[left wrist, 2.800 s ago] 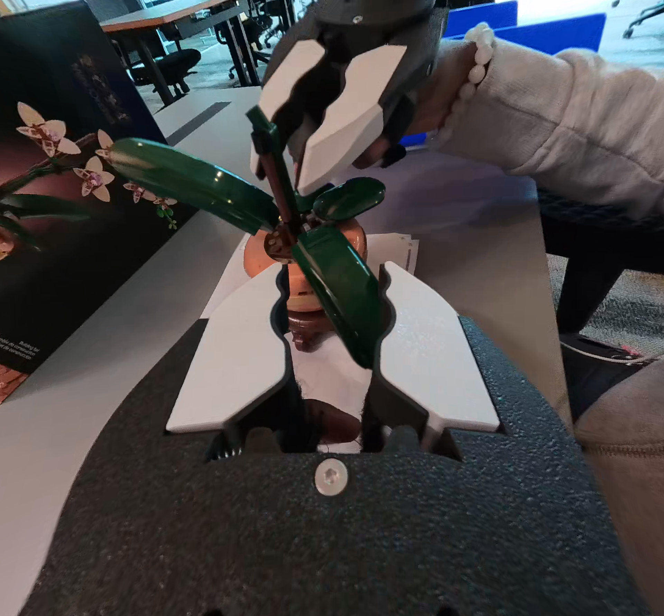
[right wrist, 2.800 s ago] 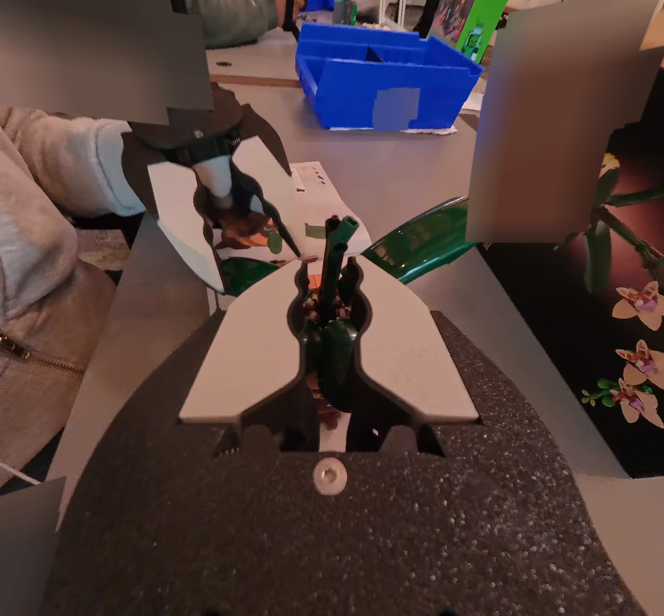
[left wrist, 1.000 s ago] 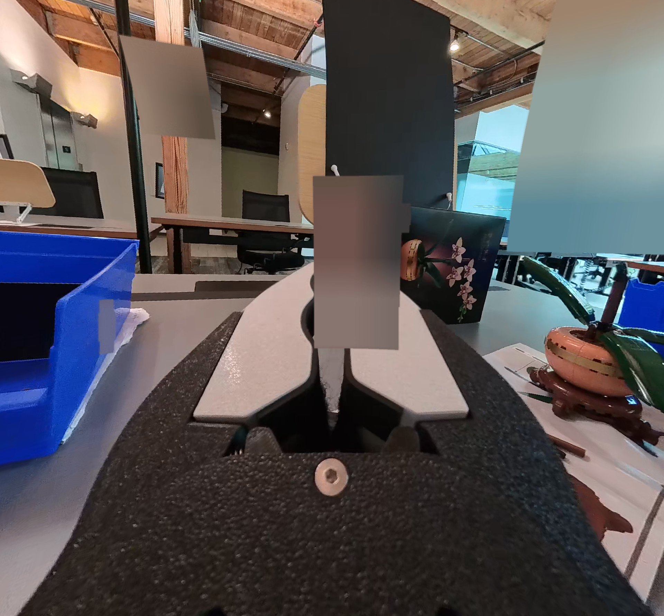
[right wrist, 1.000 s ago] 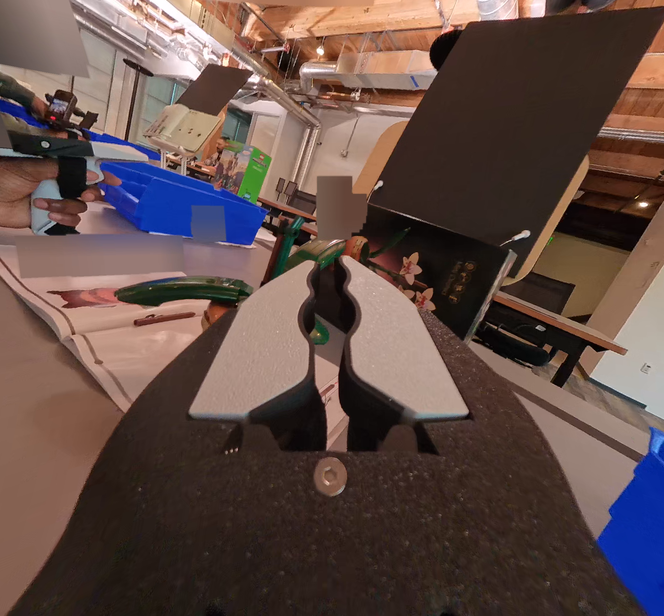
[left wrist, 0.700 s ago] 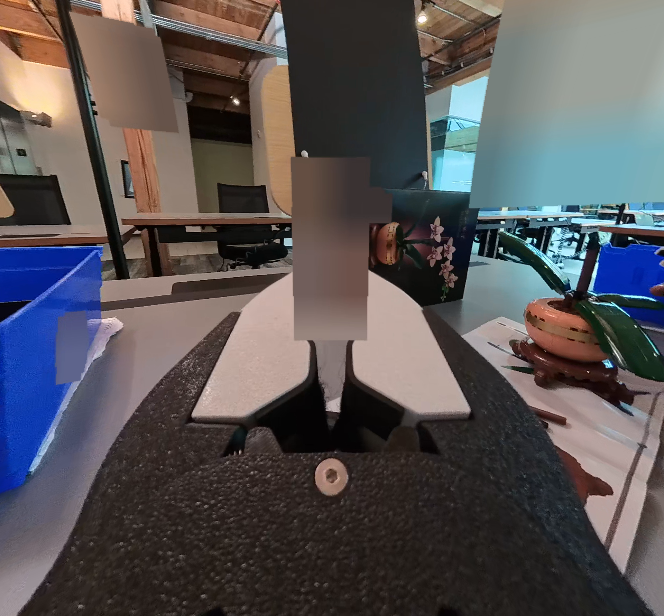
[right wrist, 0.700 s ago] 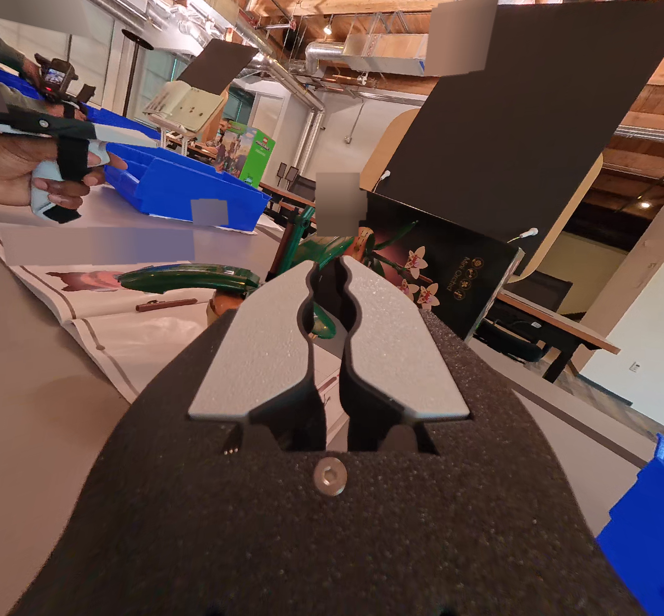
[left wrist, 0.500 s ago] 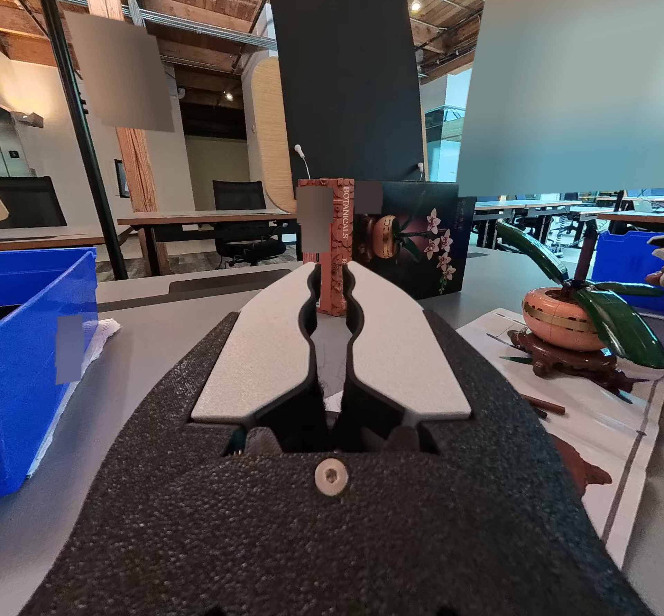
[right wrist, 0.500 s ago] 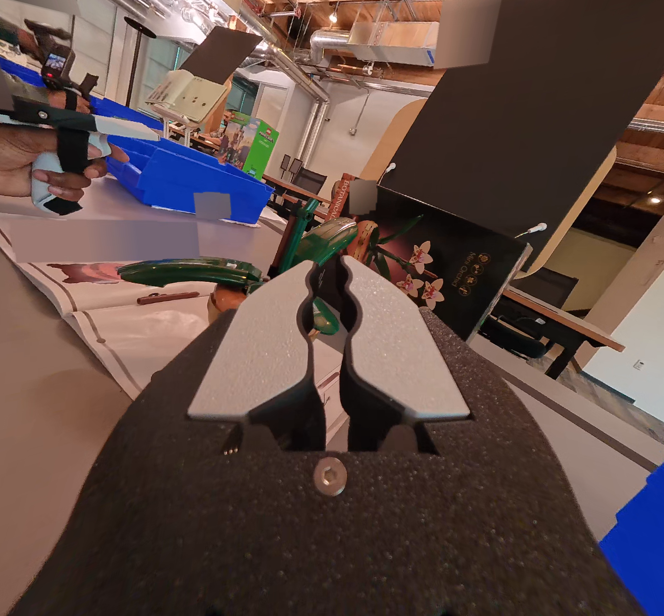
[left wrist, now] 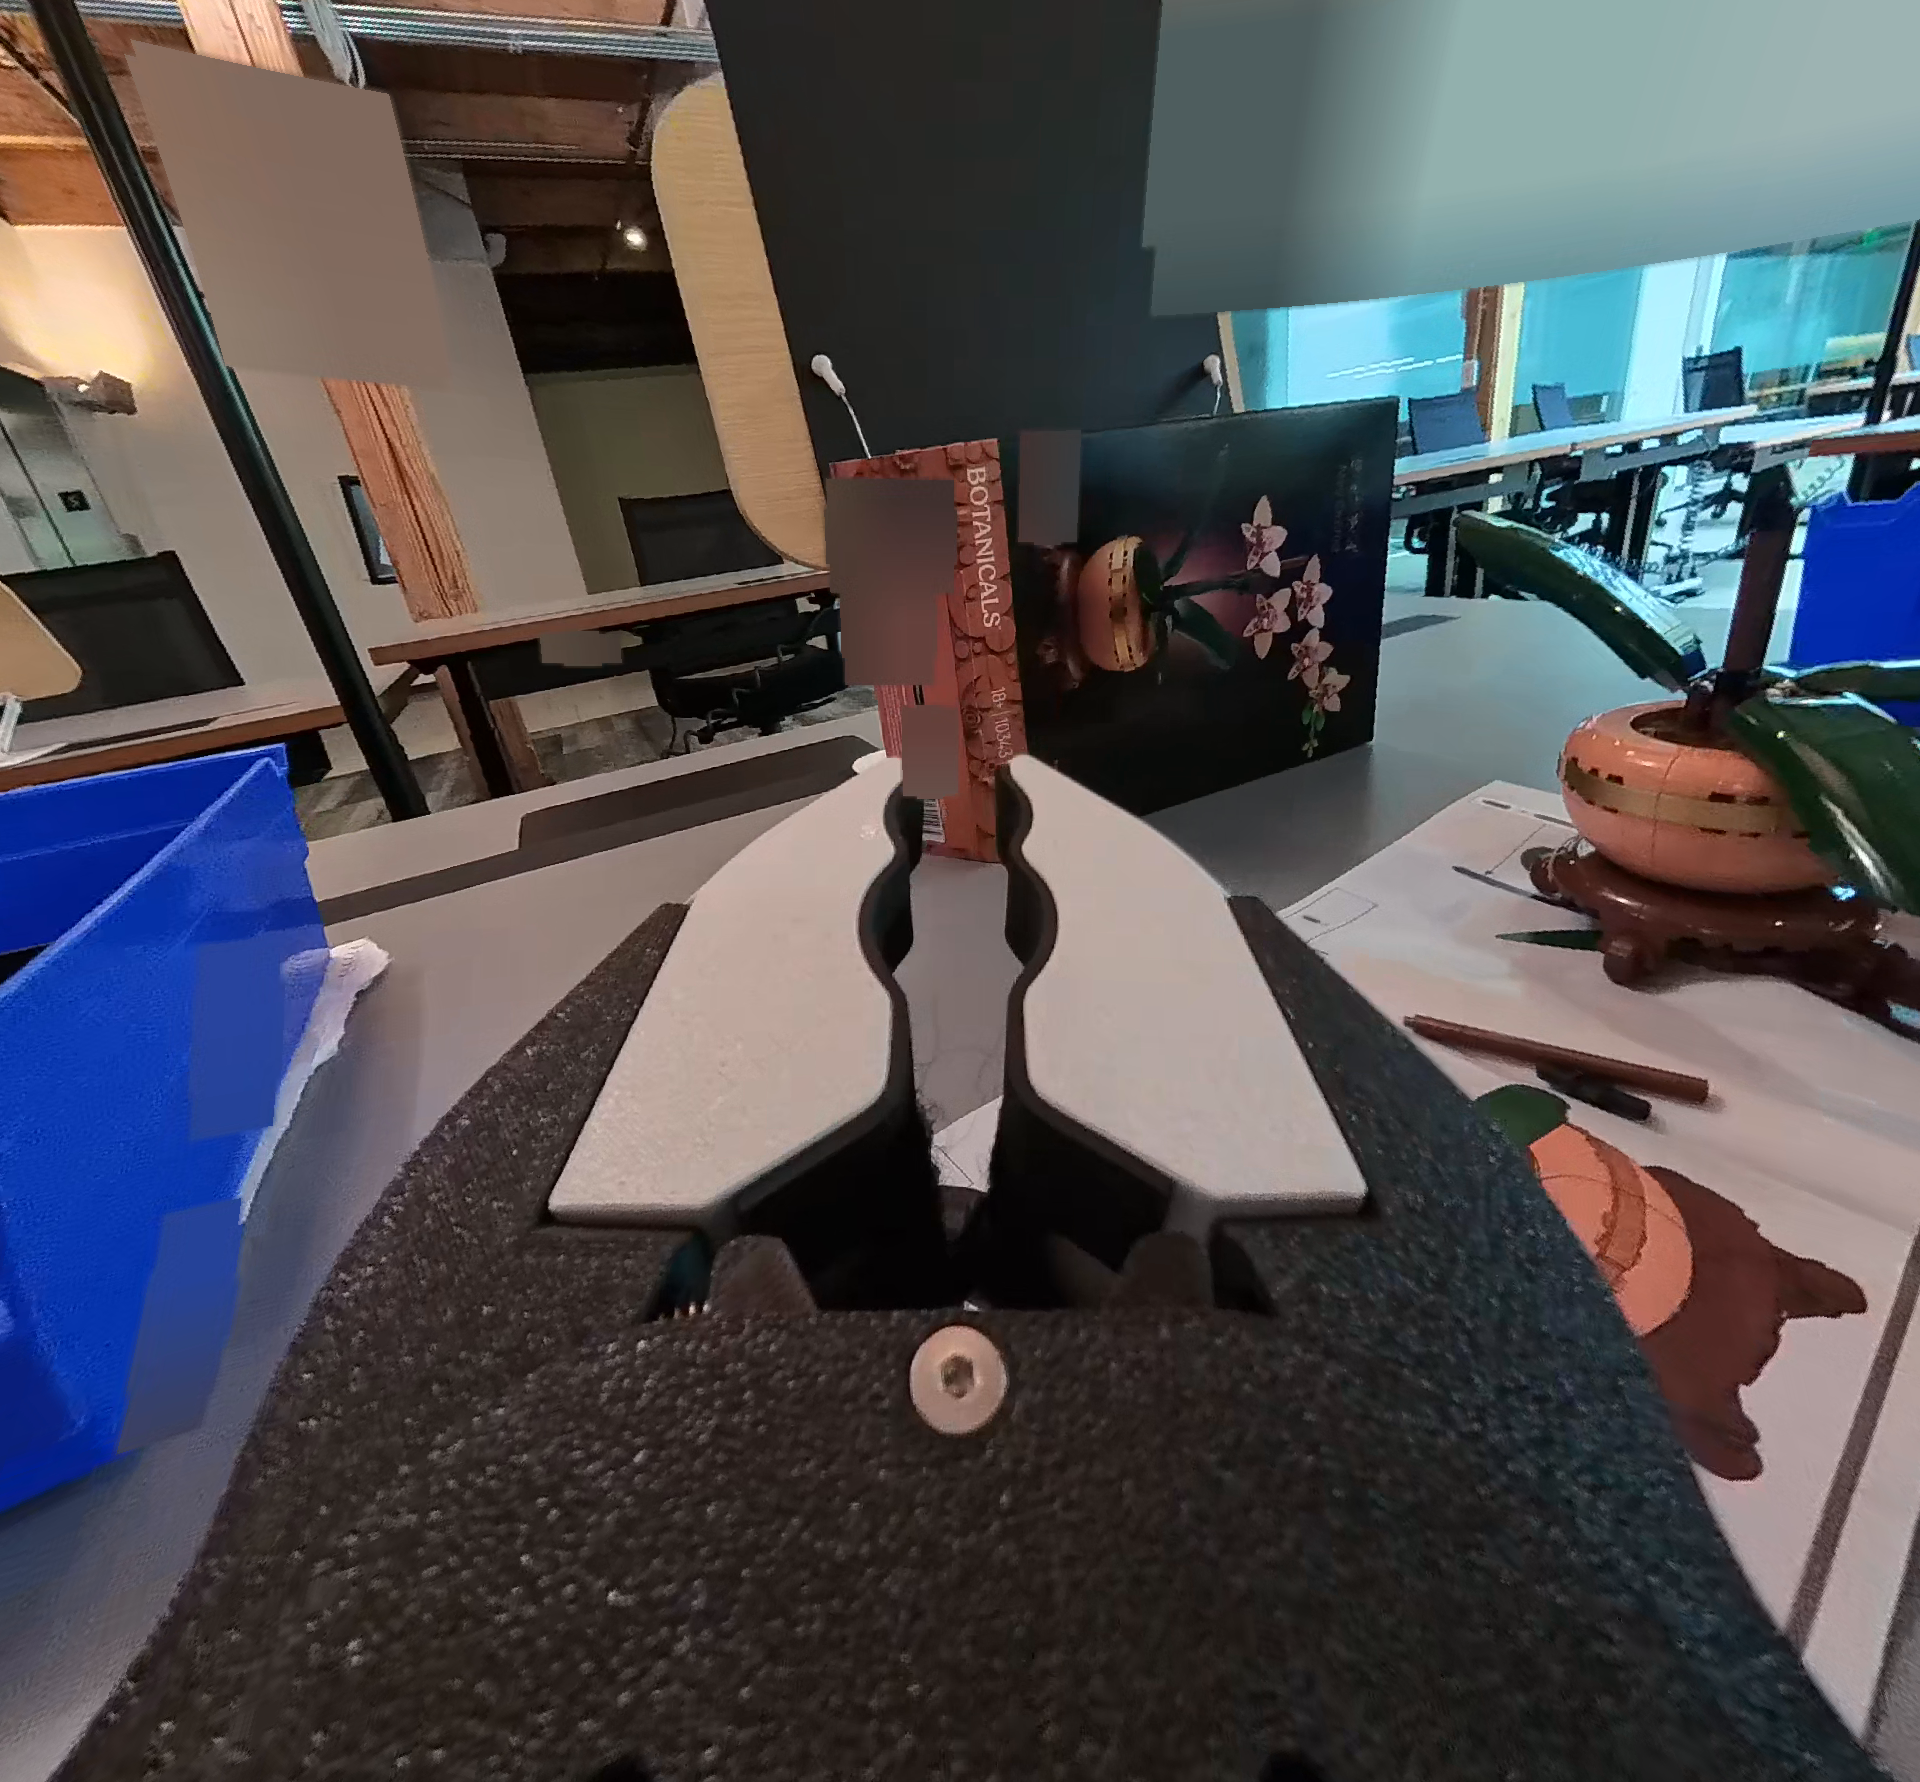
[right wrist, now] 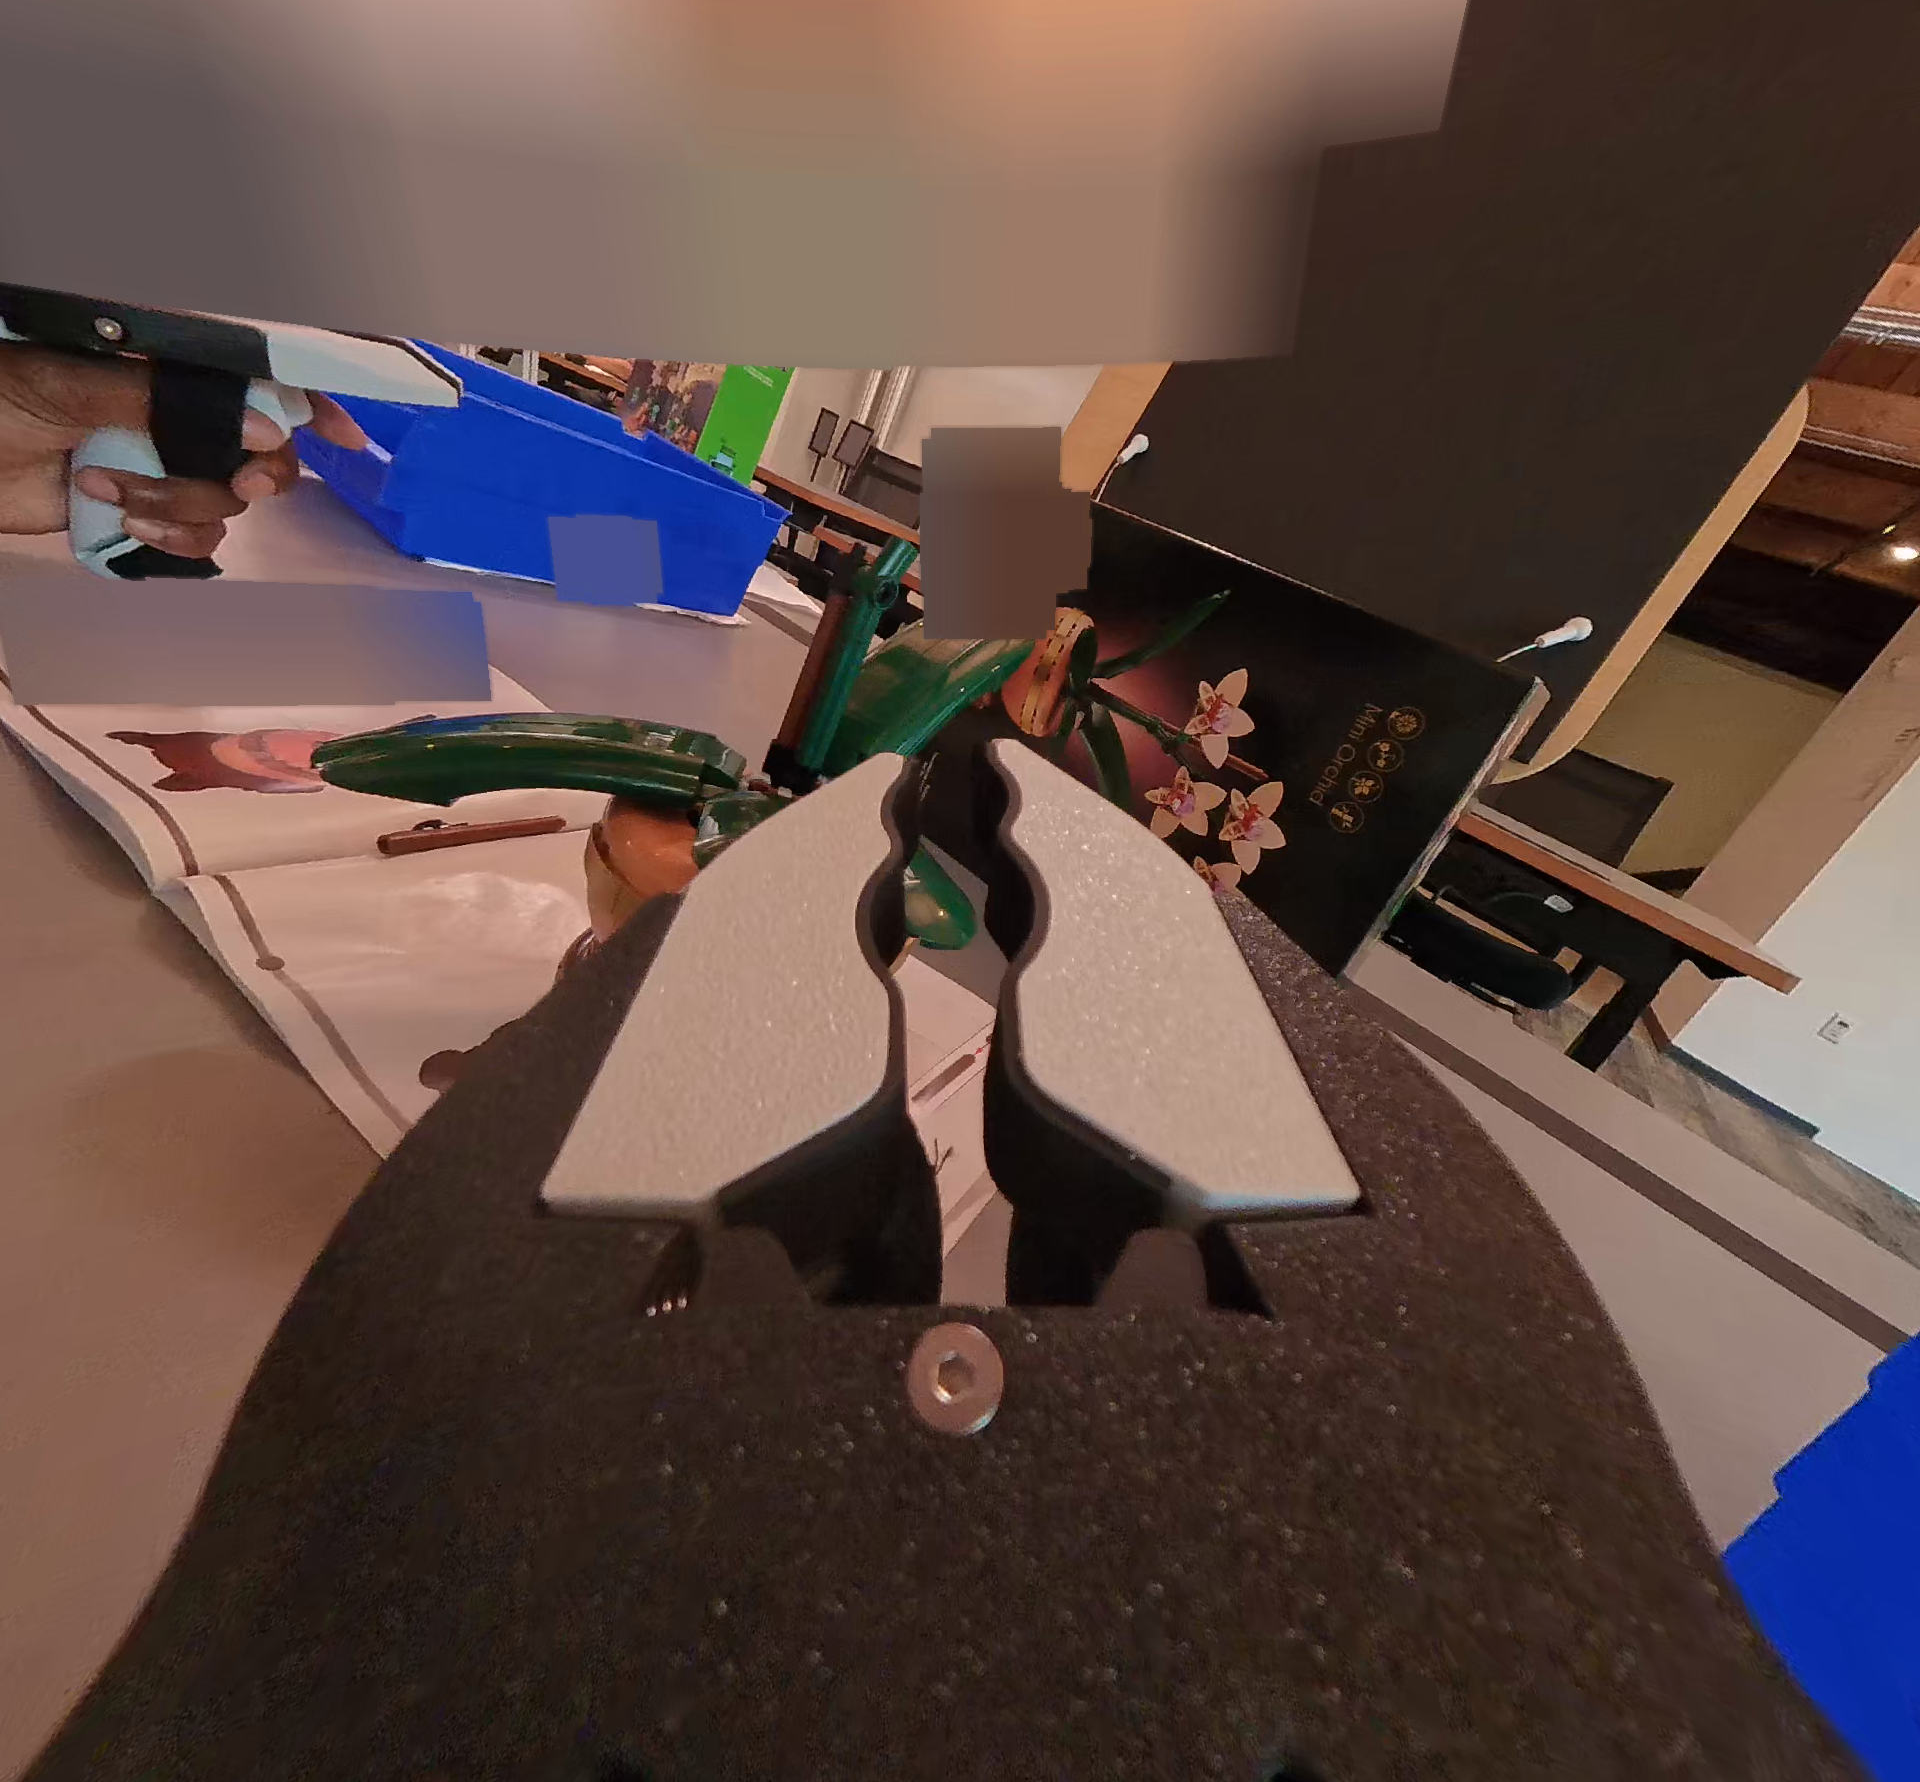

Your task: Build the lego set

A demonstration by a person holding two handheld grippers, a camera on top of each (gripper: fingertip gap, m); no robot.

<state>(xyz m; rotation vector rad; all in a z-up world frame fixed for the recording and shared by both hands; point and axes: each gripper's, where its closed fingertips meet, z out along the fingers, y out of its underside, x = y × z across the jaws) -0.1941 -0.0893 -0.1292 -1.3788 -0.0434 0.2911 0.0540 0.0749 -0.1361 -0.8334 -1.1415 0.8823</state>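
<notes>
Your left tool (left wrist: 951, 797) and right tool (right wrist: 943, 776): both slightly parted, empty. Lego orchid (left wrist: 1704, 797) stands on the instruction booklet (left wrist: 1455, 963), right side of counter (left wrist: 623, 943); box (left wrist: 1205, 631) behind, far.

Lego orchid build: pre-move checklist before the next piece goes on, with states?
1. Left hand-held gripper empty, slightly parted: ok.
2. Right hand-held gripper empty, slightly parted: ok.
3. Peach round lego pot with dark green leaves upright on its brown stand: ok.
4. Thin brown lego rod lying loose on the white instruction booklet: ok.
5. Further pieces in the blue plastic bin: cannot tell.
</notes>
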